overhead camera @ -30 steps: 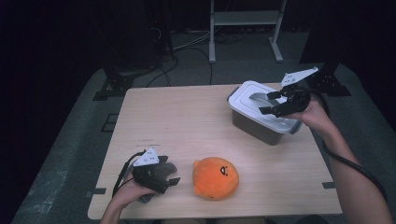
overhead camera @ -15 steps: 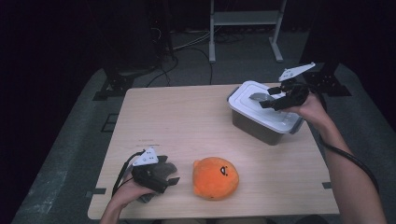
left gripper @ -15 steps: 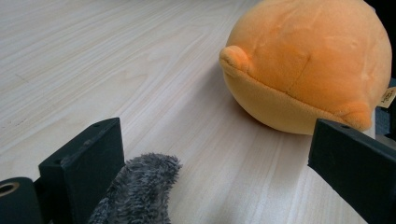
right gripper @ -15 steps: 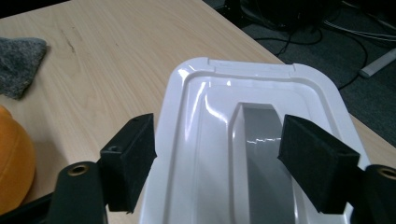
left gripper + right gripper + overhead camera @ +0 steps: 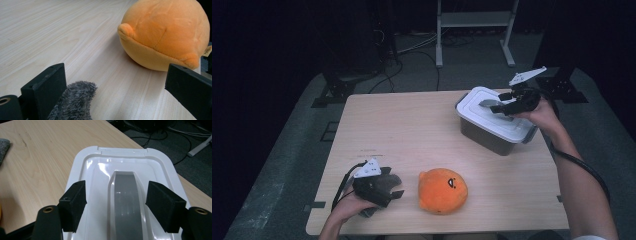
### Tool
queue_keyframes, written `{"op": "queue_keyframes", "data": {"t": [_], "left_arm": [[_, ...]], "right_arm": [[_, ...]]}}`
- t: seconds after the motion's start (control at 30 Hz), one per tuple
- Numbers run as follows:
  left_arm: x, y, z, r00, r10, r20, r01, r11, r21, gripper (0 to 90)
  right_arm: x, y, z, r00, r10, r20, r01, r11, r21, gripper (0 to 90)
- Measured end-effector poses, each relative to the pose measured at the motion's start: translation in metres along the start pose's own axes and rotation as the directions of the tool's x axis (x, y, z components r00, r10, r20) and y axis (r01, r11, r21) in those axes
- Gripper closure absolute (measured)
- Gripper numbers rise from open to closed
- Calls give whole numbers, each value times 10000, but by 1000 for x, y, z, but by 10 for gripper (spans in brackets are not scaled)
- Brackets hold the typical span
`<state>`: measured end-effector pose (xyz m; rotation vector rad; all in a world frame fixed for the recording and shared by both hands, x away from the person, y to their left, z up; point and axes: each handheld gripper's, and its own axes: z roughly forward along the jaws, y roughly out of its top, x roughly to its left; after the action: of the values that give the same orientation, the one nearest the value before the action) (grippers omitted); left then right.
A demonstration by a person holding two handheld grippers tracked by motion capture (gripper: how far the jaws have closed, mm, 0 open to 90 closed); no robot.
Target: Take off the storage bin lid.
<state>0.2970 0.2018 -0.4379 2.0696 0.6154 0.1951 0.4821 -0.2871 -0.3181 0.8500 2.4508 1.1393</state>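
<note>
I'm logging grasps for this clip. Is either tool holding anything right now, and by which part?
Nothing is held. The right tool straddles the grey handle of the box lid, jaws closing, pads not touching. The left tool is open.

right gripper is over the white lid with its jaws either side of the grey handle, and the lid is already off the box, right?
Not quite: the lid is on the box, as the high view shows. The rest holds: the right gripper hangs over the lid, its jaws either side of the grey handle without touching it, having just been closing.
</note>
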Motion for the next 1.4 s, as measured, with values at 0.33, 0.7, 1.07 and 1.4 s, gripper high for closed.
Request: {"op": "queue_keyframes", "data": {"t": [0.33,0.7,1.07,1.4], "left_arm": [[1,0,-2,10000,-33,-18,33,10000,-41,27],[1,0,-2,10000,-57,12,57,10000,-74,27],[1,0,-3,10000,-63,26,63,9999,-92,27],[1,-1,-3,10000,-65,34,66,9999,-110,27]], "right_arm": [[-3,-3,7,9999,-50,140,48,9999,150,420],[-4,-8,8,9997,-128,196,127,9999,37,598],[-6,-8,8,9999,-94,109,94,10000,-8,653],[-2,-6,10,9994,-264,-228,264,9996,25,654]]}}
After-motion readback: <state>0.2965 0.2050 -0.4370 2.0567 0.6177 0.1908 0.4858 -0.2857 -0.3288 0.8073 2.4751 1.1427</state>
